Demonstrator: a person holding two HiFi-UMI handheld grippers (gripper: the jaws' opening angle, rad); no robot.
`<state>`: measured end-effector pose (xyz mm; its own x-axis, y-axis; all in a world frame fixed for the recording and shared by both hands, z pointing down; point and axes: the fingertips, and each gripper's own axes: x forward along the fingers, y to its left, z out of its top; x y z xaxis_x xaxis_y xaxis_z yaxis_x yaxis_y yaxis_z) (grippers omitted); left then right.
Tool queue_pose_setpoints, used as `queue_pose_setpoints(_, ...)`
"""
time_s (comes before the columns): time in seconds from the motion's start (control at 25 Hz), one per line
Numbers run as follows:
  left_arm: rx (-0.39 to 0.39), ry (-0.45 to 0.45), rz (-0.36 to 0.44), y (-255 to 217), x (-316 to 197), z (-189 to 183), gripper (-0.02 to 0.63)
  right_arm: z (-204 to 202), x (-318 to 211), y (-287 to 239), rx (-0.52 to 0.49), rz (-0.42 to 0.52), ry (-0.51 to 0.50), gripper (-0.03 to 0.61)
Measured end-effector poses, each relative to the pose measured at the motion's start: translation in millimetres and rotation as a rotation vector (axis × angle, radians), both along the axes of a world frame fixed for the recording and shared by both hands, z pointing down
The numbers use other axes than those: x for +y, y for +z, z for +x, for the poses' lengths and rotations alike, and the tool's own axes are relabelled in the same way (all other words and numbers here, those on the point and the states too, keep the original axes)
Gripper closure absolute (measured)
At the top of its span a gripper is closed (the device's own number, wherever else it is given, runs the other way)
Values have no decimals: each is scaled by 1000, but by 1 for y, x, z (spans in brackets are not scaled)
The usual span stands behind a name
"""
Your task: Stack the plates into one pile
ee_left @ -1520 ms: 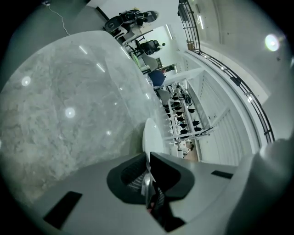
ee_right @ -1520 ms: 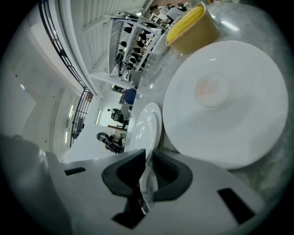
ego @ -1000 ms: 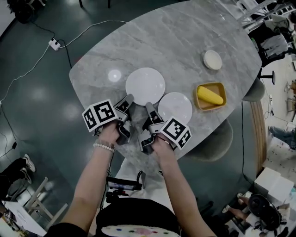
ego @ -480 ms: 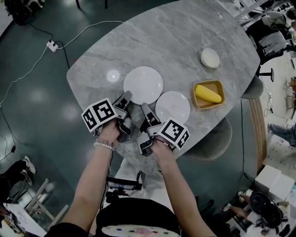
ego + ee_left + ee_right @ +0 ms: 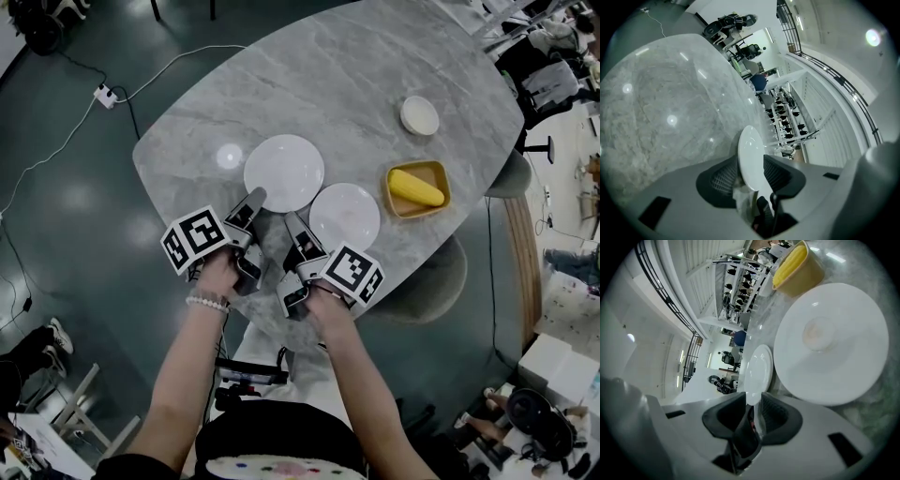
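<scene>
Two white plates lie side by side on the grey marble table (image 5: 375,66): a larger plate (image 5: 284,169) and a smaller plate (image 5: 344,216) to its right. My left gripper (image 5: 253,199) is at the larger plate's near-left rim. Its jaws have just been opening, and the rim (image 5: 750,154) stands between the pads, which do not press on it. My right gripper (image 5: 293,220) is at the same plate's near rim. Its jaws have also been opening, with that rim (image 5: 759,366) between them. The smaller plate (image 5: 829,343) lies just to the right of them.
A yellow tray (image 5: 439,178) holding a long yellow thing sits right of the smaller plate, also seen in the right gripper view (image 5: 811,273). A small white dish (image 5: 419,114) lies farther back. A chair (image 5: 441,281) stands under the table's near-right edge.
Both grippers stay at the larger plate's near rim. The plates have not shifted on the table. Only the head view has drifted a little.
</scene>
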<state>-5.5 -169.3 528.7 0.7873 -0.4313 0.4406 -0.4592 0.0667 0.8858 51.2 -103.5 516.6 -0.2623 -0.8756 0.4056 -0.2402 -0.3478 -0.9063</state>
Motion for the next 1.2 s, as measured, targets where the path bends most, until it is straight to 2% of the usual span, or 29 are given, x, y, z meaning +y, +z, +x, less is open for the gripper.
queue_pose_setpoints(0.2, 10, 2, -6, -1, 9, 4, 442, 3, 9, -2, -1, 5, -5, 492)
queue_pose_setpoints(0.56, -24, -10, 15, 1, 0, 5, 442, 5, 26, -3, -8, 3, -8, 492)
queue_pose_setpoints(0.8, -27, -25, 9, 1, 14, -2, 425, 10, 36, -9, 4, 23, -22, 492)
queue_pose_setpoints(1.2, -6, 103, -8, -9, 75, 25, 422, 37, 64, -34, 42, 67, -23, 481)
